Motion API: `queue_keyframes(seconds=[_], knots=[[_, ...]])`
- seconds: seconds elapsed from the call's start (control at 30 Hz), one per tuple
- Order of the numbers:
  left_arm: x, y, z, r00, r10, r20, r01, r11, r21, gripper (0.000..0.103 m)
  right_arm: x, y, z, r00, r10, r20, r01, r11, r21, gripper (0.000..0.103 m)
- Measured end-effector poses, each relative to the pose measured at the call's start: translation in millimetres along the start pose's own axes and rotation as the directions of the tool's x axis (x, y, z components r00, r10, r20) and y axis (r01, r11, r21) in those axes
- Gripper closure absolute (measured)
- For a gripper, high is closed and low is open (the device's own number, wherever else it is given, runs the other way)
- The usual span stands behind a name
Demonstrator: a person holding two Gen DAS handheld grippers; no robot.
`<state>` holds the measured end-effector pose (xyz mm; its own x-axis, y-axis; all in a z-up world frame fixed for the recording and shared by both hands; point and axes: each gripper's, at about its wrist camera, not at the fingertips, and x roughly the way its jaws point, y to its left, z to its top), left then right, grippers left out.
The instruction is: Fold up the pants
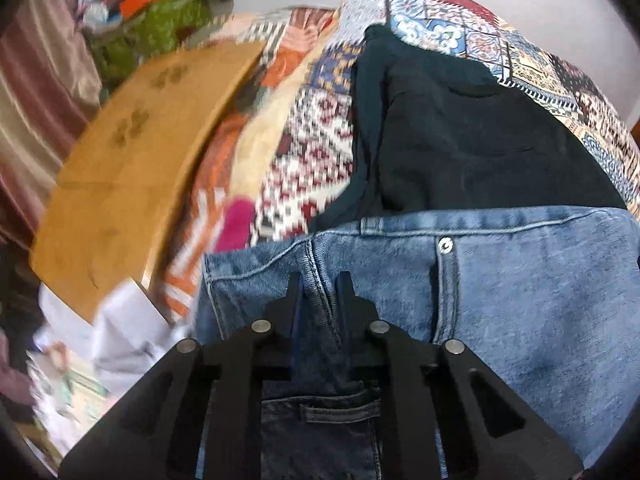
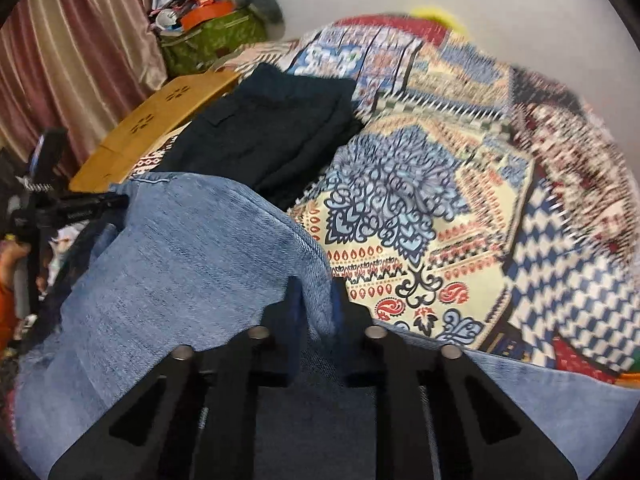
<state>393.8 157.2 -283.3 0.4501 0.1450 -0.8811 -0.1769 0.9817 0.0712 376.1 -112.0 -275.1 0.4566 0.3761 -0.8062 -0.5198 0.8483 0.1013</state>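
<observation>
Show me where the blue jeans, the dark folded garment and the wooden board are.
blue jeans [image 1: 520, 300]: left wrist view, denim panel.
dark folded garment [image 2: 264, 136]: right wrist view, its middle.
wooden board [image 1: 132, 168]: left wrist view, flat top.

Two garments lie on one patchwork bedspread [image 2: 420, 208]: one pair of blue jeans [image 1: 500, 300] and, at twelve o'clock from it, one dark folded garment [image 1: 472, 140], with one wooden board [image 1: 132, 168] at ten o'clock and two black claws, one per view.
</observation>
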Motion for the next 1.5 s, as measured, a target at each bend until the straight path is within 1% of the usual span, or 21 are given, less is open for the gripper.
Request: queue_keyframes(seconds=[0.07,0.13,0.23,0.33,0.4,0.47,0.53,0.6,0.77,0.83,0.9,0.97,1.03,1.2,1.23,1.3,1.33,1.43,1.5], knots=[[-6,0,8,1.0,0.003,0.011,-0.003,1.0,0.02,0.091,-3,1,1,1.0,-0.022,0.02,0.022,1.0,-0.015,0.096],[-13,3,16,1.0,-0.007,0.021,0.007,1.0,0.026,0.092,-8,-5,5,0.999,-0.018,0.033,0.018,1.0,0.0,0.097],[-37,5,27,0.996,-0.003,0.085,0.0,0.999,0.034,0.093,-23,-10,17,0.995,-0.042,0.091,0.042,0.999,0.0,0.097],[-71,8,41,0.983,-0.009,0.183,0.004,1.0,0.029,0.093,-43,-10,30,0.986,-0.071,0.151,0.075,0.997,-0.021,0.097],[-90,10,47,0.973,-0.016,0.23,0.011,1.0,0.021,0.093,-59,-8,38,0.978,-0.086,0.191,0.092,0.996,-0.02,0.097],[-104,11,48,0.966,-0.021,0.258,0.018,1.0,0.014,0.093,-72,-5,40,0.972,-0.095,0.213,0.101,0.995,-0.018,0.097],[-112,12,43,0.966,-0.025,0.259,0.021,1.0,0.015,0.093,-85,0,38,0.97,-0.091,0.225,0.096,0.995,-0.013,0.097],[-118,15,32,0.966,-0.034,0.258,0.032,0.999,0.014,0.093,-95,8,27,0.972,-0.083,0.222,0.09,0.996,-0.02,0.097],[-137,28,-11,0.96,-0.061,0.272,0.065,0.998,-0.007,0.093,-114,31,-4,0.975,-0.067,0.214,0.077,0.996,-0.04,0.097],[-144,32,-27,0.96,-0.069,0.271,0.075,0.997,-0.013,0.093,-122,40,-17,0.977,-0.05,0.209,0.058,0.998,-0.032,0.097],[-154,39,-46,0.96,-0.079,0.269,0.086,0.996,-0.011,0.093,-126,48,-33,0.979,-0.025,0.203,0.025,1.0,-0.001,0.097],[-159,45,-65,0.963,-0.089,0.253,0.094,0.996,-0.007,0.093,-128,55,-48,0.981,0.001,0.193,-0.005,1.0,0.021,0.097],[-162,54,-86,0.97,-0.104,0.222,0.109,0.994,-0.012,0.093,-130,64,-61,0.983,0.014,0.181,-0.019,0.999,0.026,0.097],[-163,71,-125,0.977,-0.14,0.16,0.152,0.986,-0.064,0.093,-133,80,-89,0.987,0.057,0.15,-0.063,0.997,0.035,0.095],[-162,72,-132,0.979,-0.138,0.15,0.15,0.986,-0.073,0.093,-133,82,-95,0.988,0.064,0.138,-0.07,0.997,0.039,0.095],[-162,75,-146,0.985,-0.109,0.133,0.12,0.99,-0.08,0.093,-130,85,-103,0.99,0.072,0.118,-0.078,0.996,0.044,0.095],[-163,77,-154,0.987,-0.093,0.129,0.105,0.991,-0.085,0.093,-130,87,-108,0.991,0.073,0.114,-0.079,0.996,0.046,0.092],[-166,85,-165,0.989,-0.096,0.115,0.109,0.988,-0.112,0.093,-135,88,-119,0.99,0.08,0.113,-0.088,0.994,0.063,0.091],[-168,88,-164,0.99,-0.09,0.111,0.104,0.987,-0.125,0.093,-144,84,-123,0.988,0.086,0.127,-0.096,0.992,0.077,0.091]])
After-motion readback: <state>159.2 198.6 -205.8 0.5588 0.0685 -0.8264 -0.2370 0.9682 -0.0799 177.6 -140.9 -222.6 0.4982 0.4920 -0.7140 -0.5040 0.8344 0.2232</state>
